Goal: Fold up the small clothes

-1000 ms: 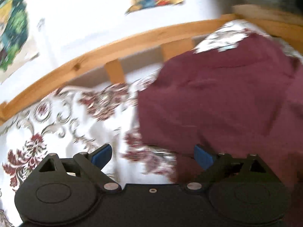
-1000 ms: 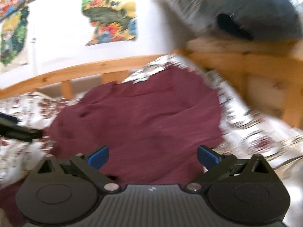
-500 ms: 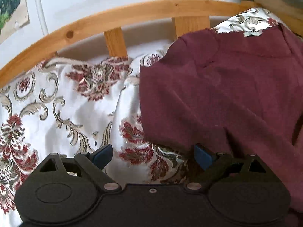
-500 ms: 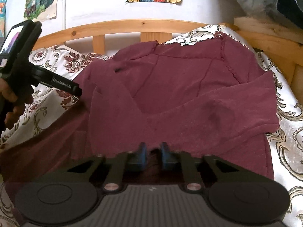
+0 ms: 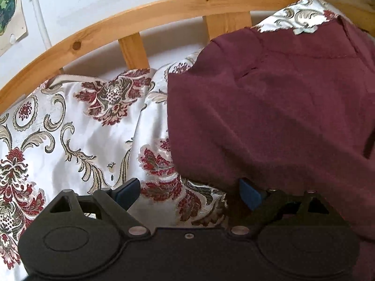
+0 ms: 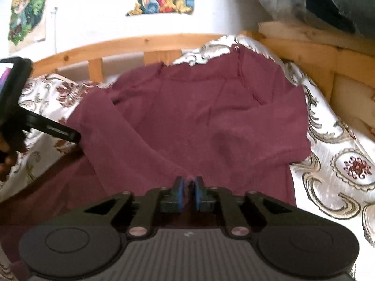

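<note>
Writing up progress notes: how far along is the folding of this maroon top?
Early. Done: the maroon top lies spread on the floral bedspread, unfolded. In hand: the right gripper pinches its near hem, jaws opening; the left gripper stands open at its edge. Left: every fold.

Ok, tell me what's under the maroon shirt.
The maroon shirt lies spread on a floral satin bedspread, which shows all round it inside the wooden bed frame. Whatever lies beneath the shirt's middle is covered; only the bedspread at its edges can be seen.
</note>
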`<state>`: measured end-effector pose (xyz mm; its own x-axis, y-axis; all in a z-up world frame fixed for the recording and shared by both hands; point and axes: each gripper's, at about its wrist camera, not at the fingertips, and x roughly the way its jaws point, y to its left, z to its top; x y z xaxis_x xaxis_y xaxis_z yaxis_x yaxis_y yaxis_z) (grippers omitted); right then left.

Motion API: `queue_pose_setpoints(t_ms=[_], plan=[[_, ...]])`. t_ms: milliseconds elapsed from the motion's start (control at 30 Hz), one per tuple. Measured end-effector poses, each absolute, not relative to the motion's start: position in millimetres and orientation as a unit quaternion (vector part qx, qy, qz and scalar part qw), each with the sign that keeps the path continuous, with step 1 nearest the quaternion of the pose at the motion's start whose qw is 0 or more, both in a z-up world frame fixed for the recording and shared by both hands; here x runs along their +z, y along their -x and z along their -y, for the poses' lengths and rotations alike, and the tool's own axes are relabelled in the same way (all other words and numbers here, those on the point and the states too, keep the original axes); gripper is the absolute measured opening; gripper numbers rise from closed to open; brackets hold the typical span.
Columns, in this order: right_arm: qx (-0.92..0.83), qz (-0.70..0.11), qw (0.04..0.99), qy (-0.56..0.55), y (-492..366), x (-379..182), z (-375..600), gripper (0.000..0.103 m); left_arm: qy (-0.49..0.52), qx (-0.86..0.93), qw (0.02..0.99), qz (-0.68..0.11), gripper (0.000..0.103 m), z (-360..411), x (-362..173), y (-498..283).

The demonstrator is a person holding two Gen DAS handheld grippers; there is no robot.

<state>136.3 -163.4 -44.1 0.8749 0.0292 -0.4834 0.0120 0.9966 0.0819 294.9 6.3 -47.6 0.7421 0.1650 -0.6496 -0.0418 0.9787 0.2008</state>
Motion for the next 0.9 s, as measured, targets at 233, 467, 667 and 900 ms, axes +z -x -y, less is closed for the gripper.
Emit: queue_pose_setpoints(t_ms=[233, 467, 667, 900], plan=[[0.019, -0.212, 0.977, 0.005, -128, -40, 164, 0.056, -0.047, 0.037, 0.937, -0.343, 0.091, -12, -41, -289], [0.036, -0.211, 0.977, 0.010, -149, -26, 161, 0.056, -0.025, 0.004, 0.923, -0.383, 0.093, -18, -56, -306], [0.132, -0.247, 0.959, 0.050, -225, -12, 138, 0.054, -0.002, -0.016, 0.921, -0.388, 0.095, -28, -60, -310], [0.200, -0.286, 0.930, 0.117, -277, -26, 91, 0.032, -0.002, -0.029, 0.923, -0.383, 0.095, -33, -61, -310]])
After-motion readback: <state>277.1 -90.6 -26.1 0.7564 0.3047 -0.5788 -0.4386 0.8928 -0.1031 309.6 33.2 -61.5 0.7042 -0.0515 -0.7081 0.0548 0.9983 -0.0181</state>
